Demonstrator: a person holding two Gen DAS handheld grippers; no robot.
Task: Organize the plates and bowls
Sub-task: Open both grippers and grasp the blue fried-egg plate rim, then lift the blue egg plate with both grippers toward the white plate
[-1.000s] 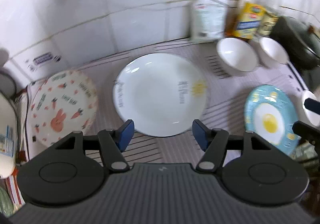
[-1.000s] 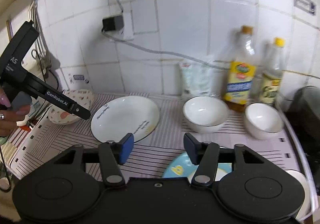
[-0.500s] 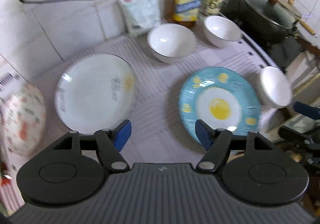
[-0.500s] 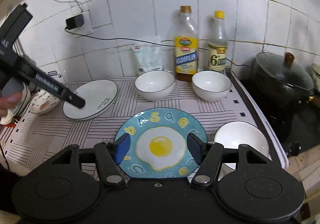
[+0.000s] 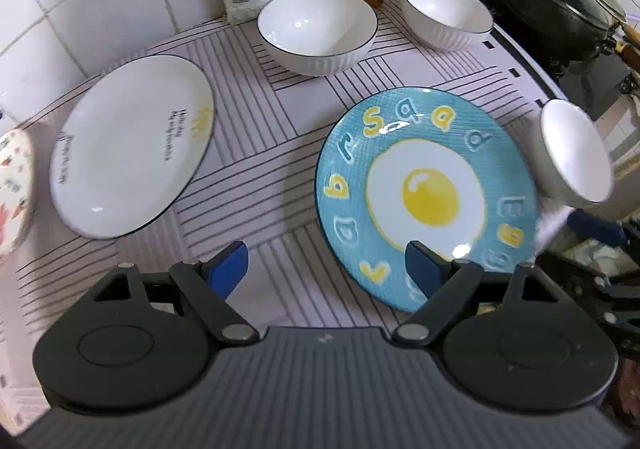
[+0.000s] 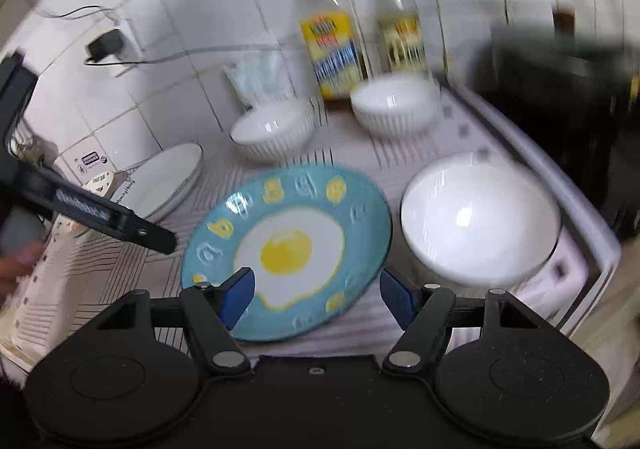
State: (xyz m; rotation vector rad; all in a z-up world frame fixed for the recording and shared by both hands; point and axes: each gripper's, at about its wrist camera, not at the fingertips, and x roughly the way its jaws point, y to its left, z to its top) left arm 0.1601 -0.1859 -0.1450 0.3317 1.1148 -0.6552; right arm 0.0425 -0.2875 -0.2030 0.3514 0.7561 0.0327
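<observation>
Each claw, left claw (image 5: 326, 267) and right claw (image 6: 316, 293), has black linkage arms, silver pivot screws, round black hubs and blue ribbed fingertips (image 5: 226, 263).

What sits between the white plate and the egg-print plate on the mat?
Nothing: in the left wrist view only bare striped mat separates the white plate from the egg-print plate.

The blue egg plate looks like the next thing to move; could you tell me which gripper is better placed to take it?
Probably the right gripper: its opening jaws already straddle the blue egg plate's near rim, while the left gripper sits off to its side.
</observation>
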